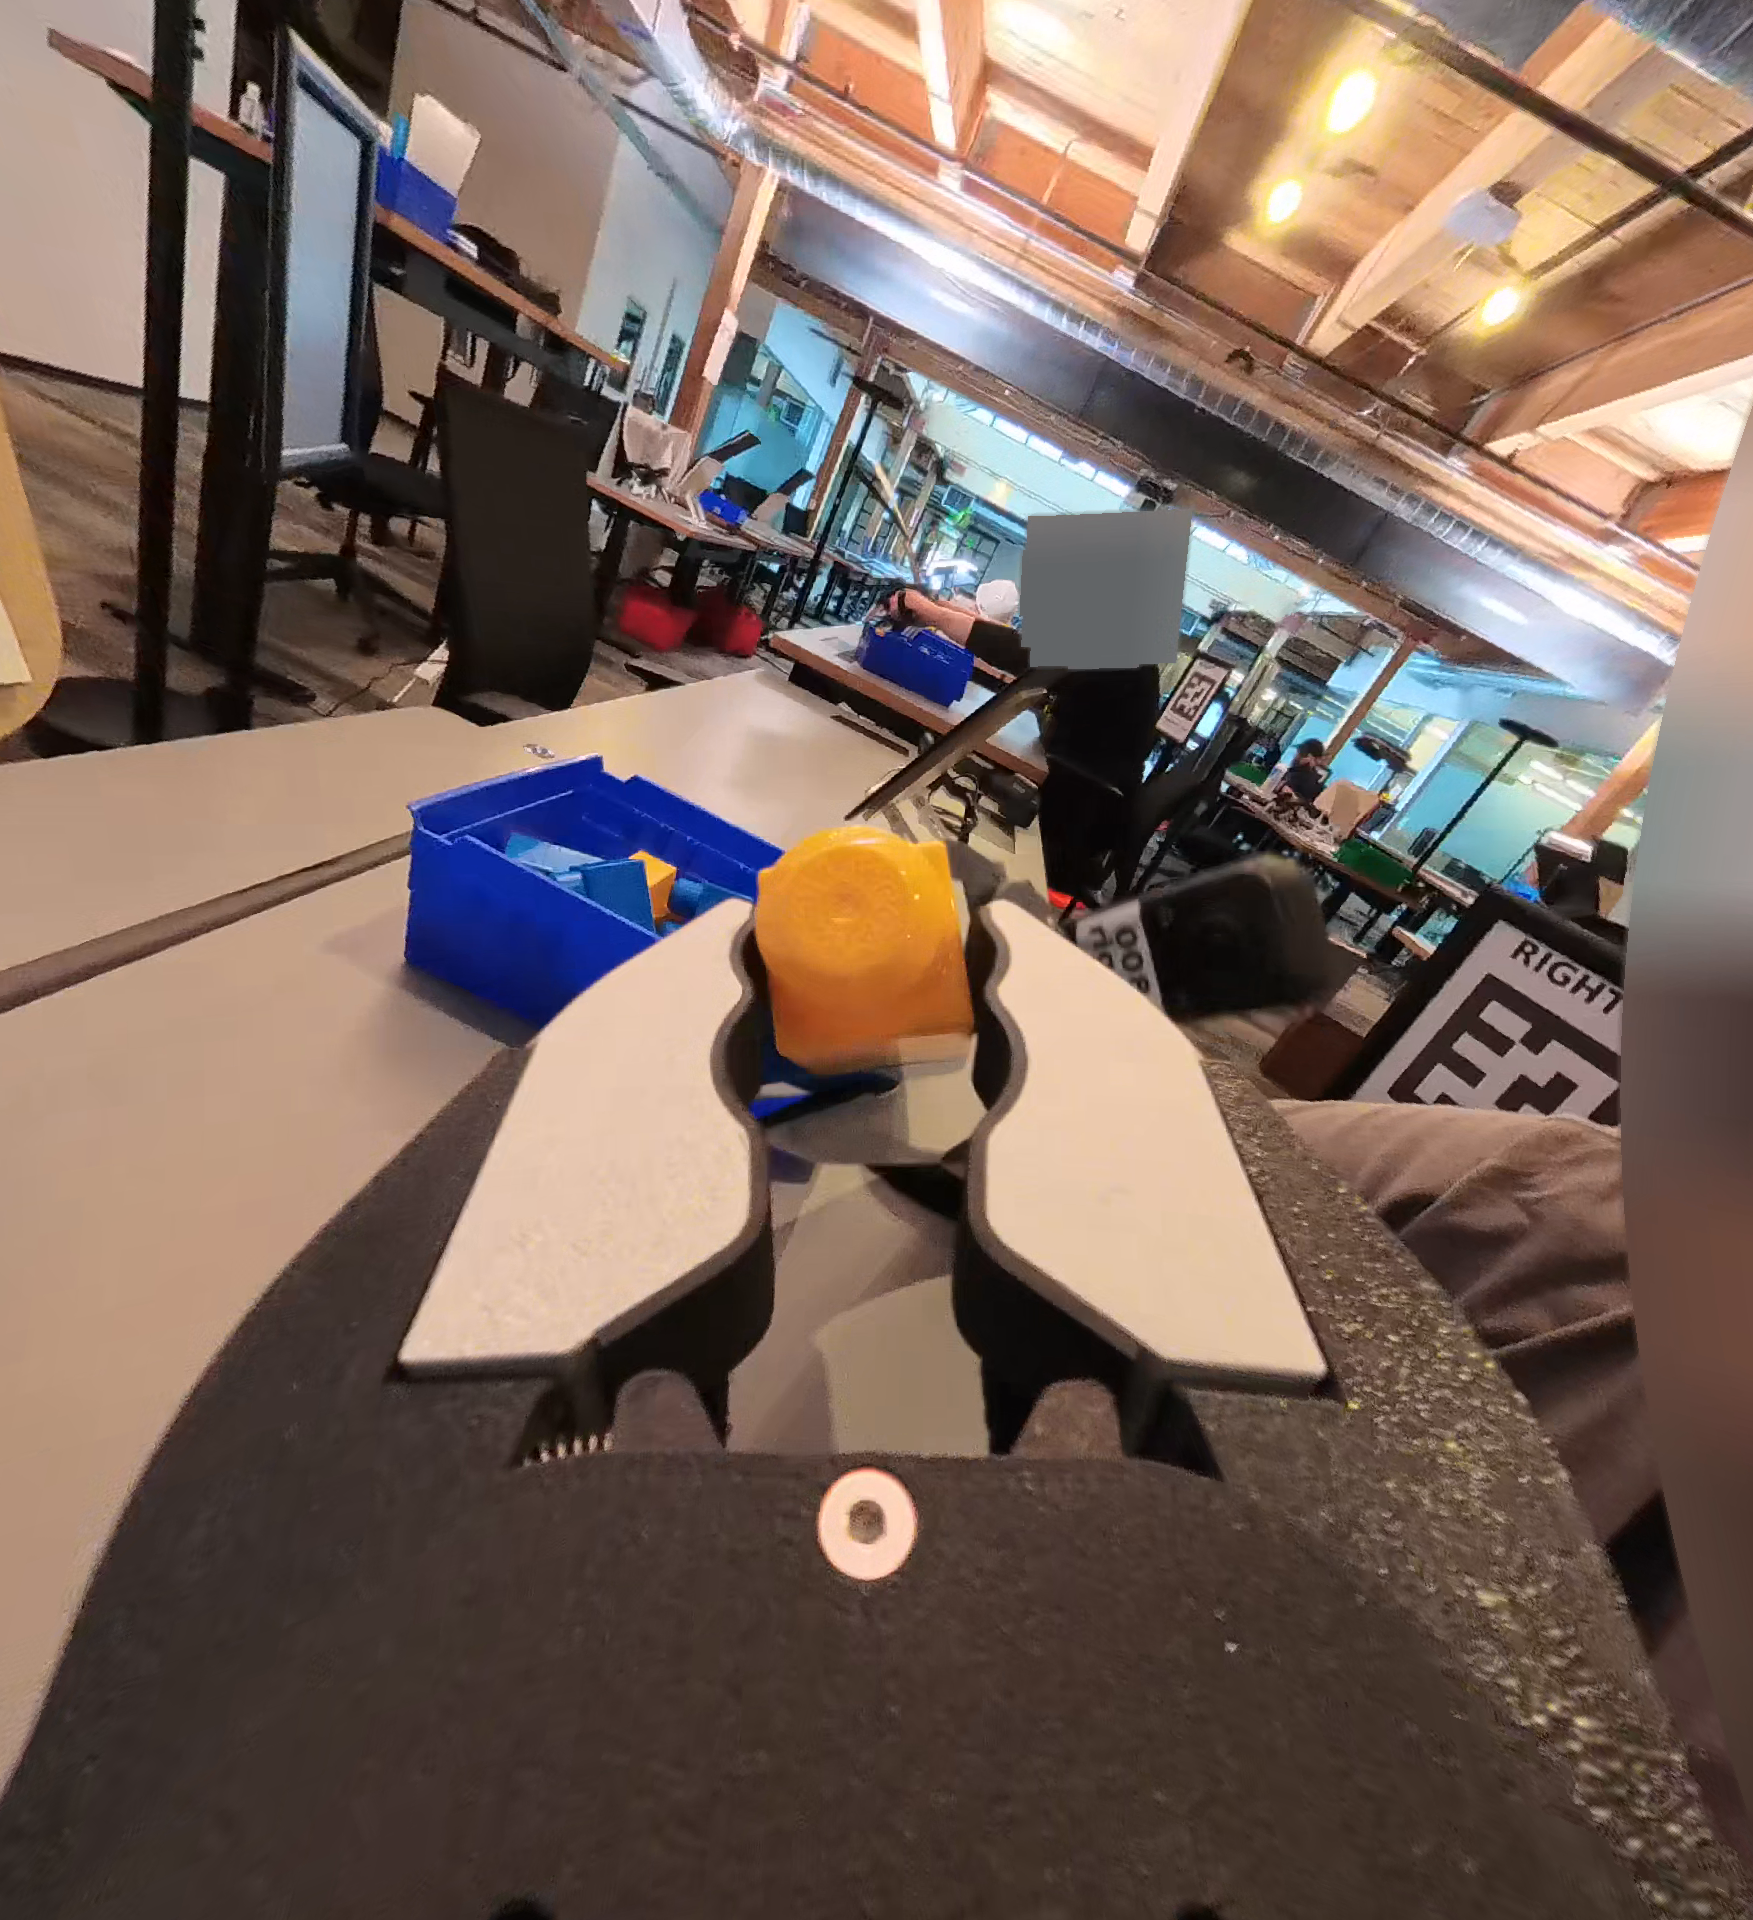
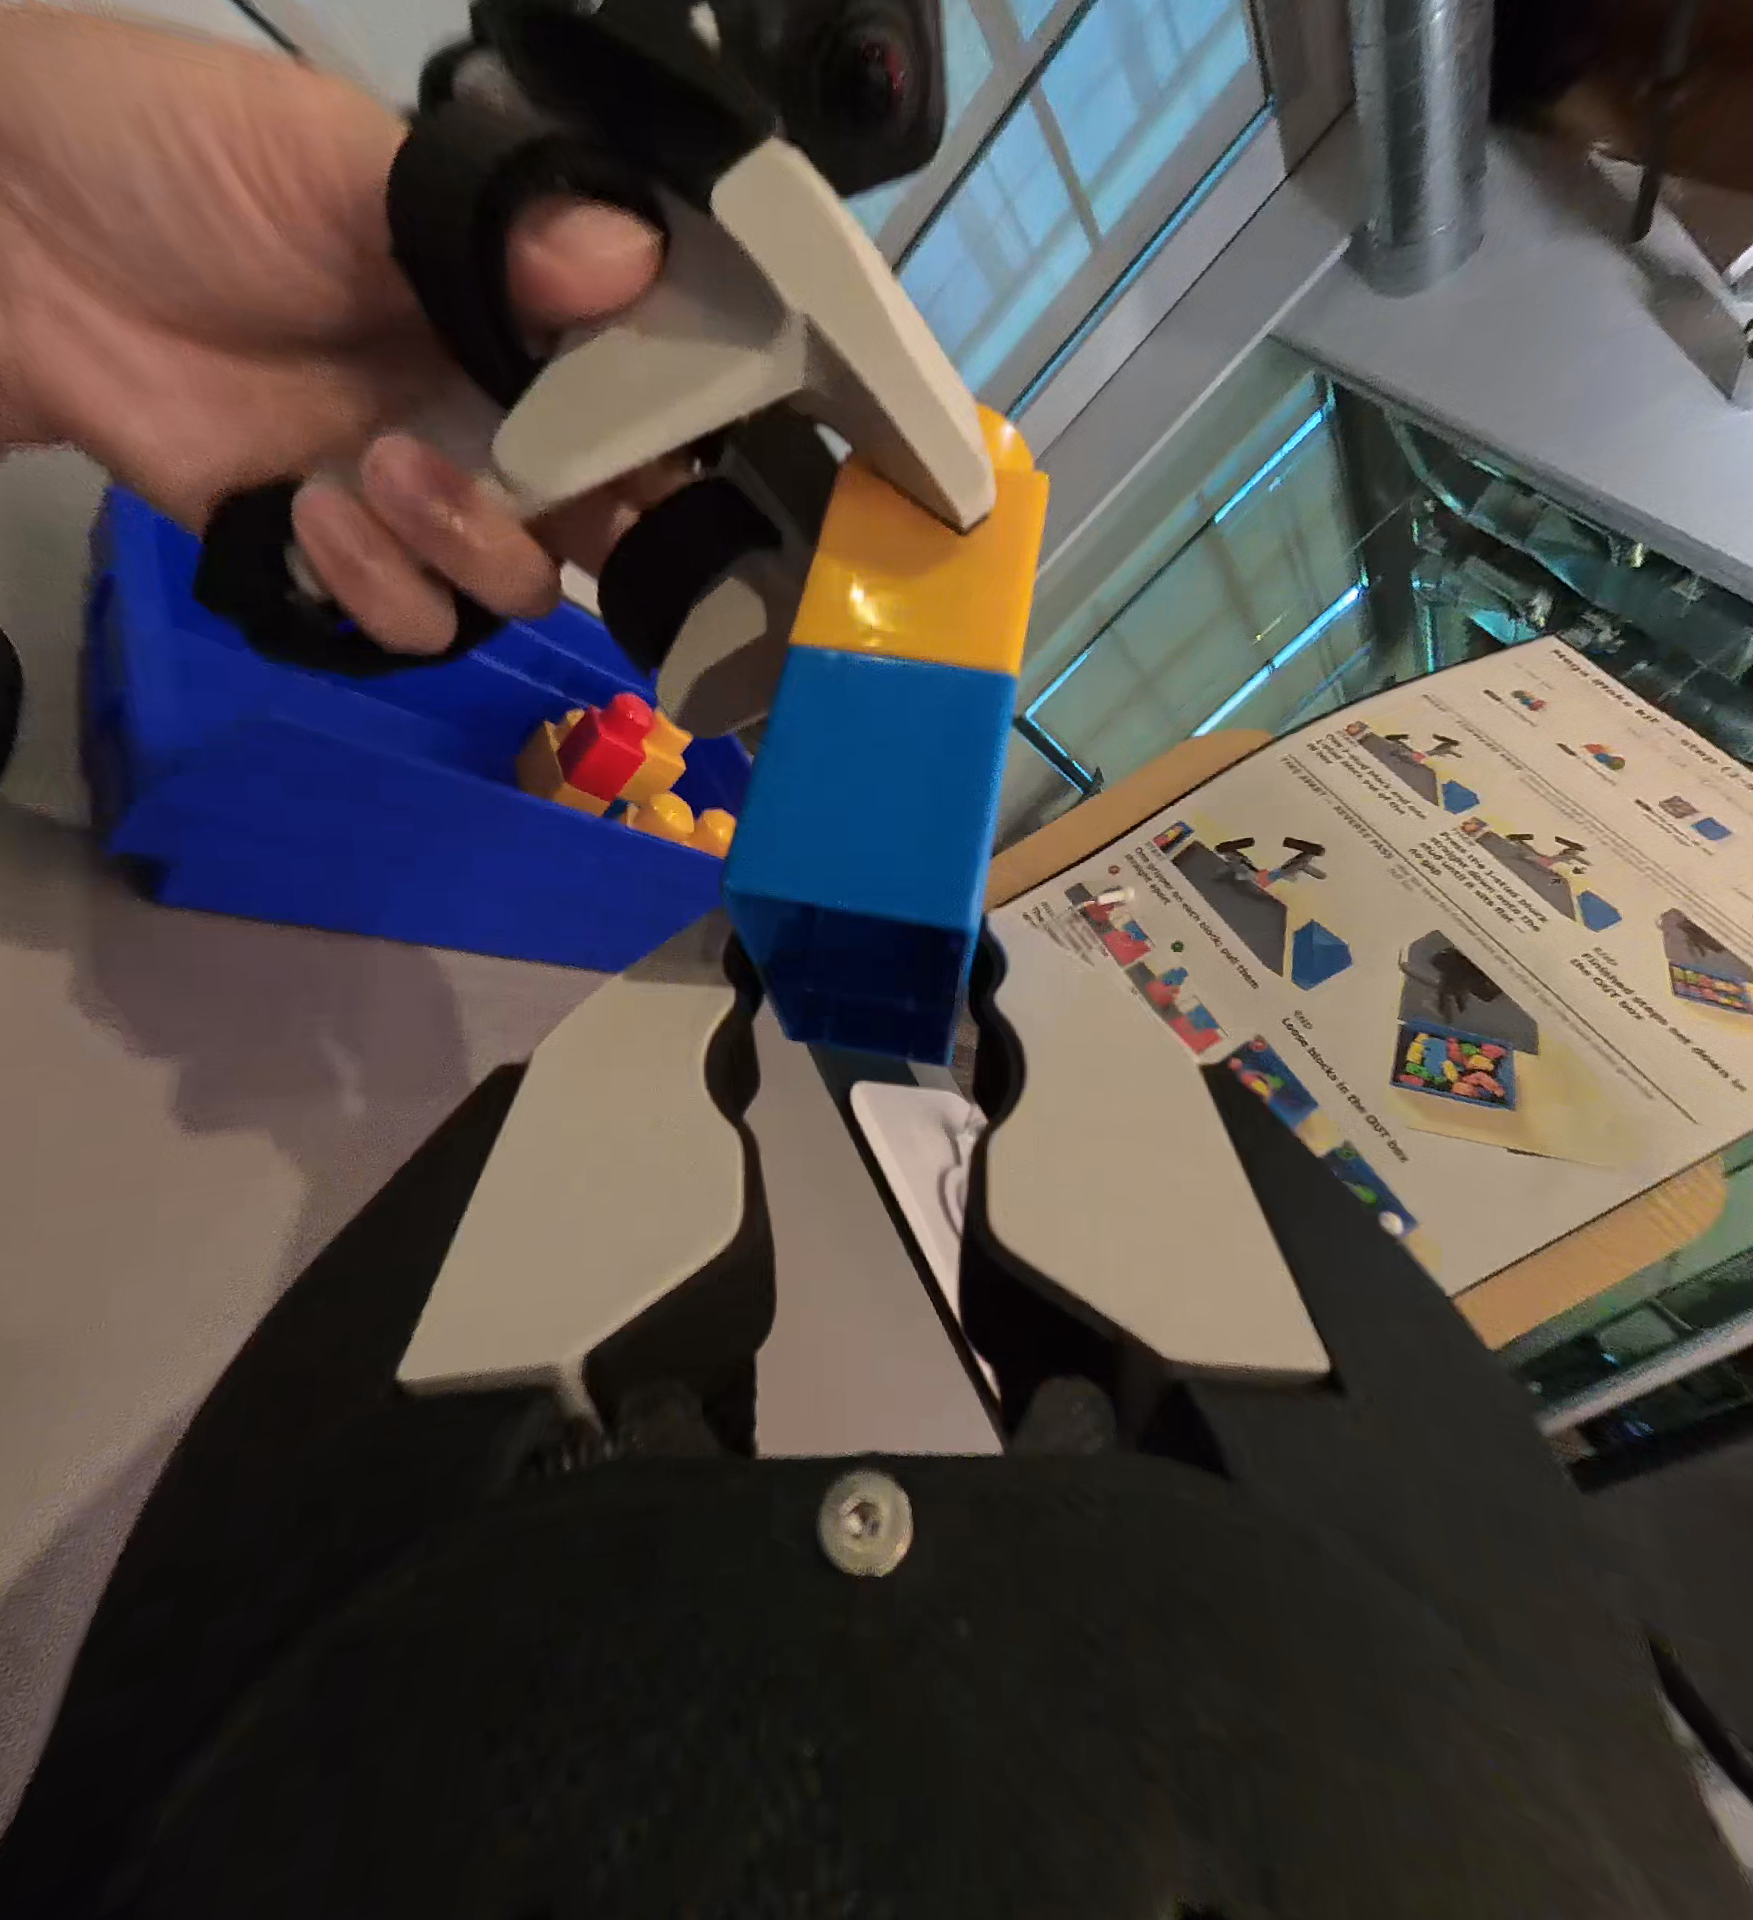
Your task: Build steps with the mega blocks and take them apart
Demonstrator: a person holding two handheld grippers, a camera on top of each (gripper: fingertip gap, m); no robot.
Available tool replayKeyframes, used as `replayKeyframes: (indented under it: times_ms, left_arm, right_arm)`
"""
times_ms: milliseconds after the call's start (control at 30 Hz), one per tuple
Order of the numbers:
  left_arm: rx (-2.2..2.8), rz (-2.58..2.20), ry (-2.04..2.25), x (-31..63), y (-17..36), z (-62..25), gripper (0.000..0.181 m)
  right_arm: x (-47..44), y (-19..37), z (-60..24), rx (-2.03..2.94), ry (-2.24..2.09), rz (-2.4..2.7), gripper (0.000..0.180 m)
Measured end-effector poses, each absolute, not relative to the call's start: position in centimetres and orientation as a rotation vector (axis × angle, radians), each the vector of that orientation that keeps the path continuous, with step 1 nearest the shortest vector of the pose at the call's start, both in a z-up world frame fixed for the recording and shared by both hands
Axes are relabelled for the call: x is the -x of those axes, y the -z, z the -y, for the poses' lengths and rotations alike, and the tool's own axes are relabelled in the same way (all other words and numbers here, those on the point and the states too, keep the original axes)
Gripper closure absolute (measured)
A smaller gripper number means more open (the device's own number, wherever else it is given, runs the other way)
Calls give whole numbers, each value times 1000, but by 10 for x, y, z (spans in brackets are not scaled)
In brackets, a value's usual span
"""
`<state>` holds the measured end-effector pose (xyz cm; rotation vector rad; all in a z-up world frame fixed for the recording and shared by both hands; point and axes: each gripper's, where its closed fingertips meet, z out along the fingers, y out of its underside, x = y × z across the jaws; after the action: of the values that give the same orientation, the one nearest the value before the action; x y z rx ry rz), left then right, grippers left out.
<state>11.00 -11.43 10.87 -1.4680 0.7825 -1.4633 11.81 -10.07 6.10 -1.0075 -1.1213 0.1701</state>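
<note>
While left claw (image 1: 867, 987) grips yellow block (image 1: 856, 940), right claw (image 2: 867, 997) clamps joined blue block (image 2: 877, 800), both above counter (image 2: 176, 1091) nr bin (image 2: 363, 831) edge.

An open-plan industrial workspace, part office and part lab: exposed timber ceiling beams (image 1: 955, 73) and a silver foil-wrapped duct (image 1: 706, 114) run overhead, rows of long wood-topped desks (image 1: 498, 281) with black swivel chairs (image 1: 519, 561) fill the floor, and blue plastic parts bins (image 1: 539, 914) sit on grey tabletops (image 1: 176, 1039). A printed illustrated instruction sheet (image 2: 1474, 935) lies by tall windows (image 2: 1059, 177).
</note>
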Motion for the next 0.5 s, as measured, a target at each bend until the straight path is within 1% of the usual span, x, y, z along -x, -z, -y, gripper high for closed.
replayKeyframes:
  times_ms: [67,133,167,267,367,400,433,467,500]
  left_arm:
    - [1412,-843,1424,-106,-114,115,133]
    - [1360,-875,1317,-99,-118,112,115]
    - [1339,-901,1262,-96,-118,112,109]
    - [1299,-1024,1187,-100,-112,122,105]
    - [1324,-1092,1218,-113,-100,130,108]
    - [1343,-1106,1237,-118,-94,131,112]
    - [1345,-1141,1262,-121,-89,134,137]
    - [1337,-1165,1283,-123,-87,137,145]
    - [1360,-1174,1252,-122,-85,133,145]
  right_arm:
    - [-119,-62,104,1072,-337,1156,142]
    - [-120,-68,114,1168,-646,1165,143]
    - [-122,-73,119,1204,-816,1153,143]
    - [-124,-73,134,1300,-1188,1208,143]
    - [-124,-64,141,1345,-1307,1272,143]
    - [-122,-58,143,1358,-1318,1308,143]
    - [-121,-53,144,1366,-1312,1331,143]
    - [-120,-50,142,1367,-1304,1334,143]
    - [-121,-50,139,1369,-1311,1318,143]
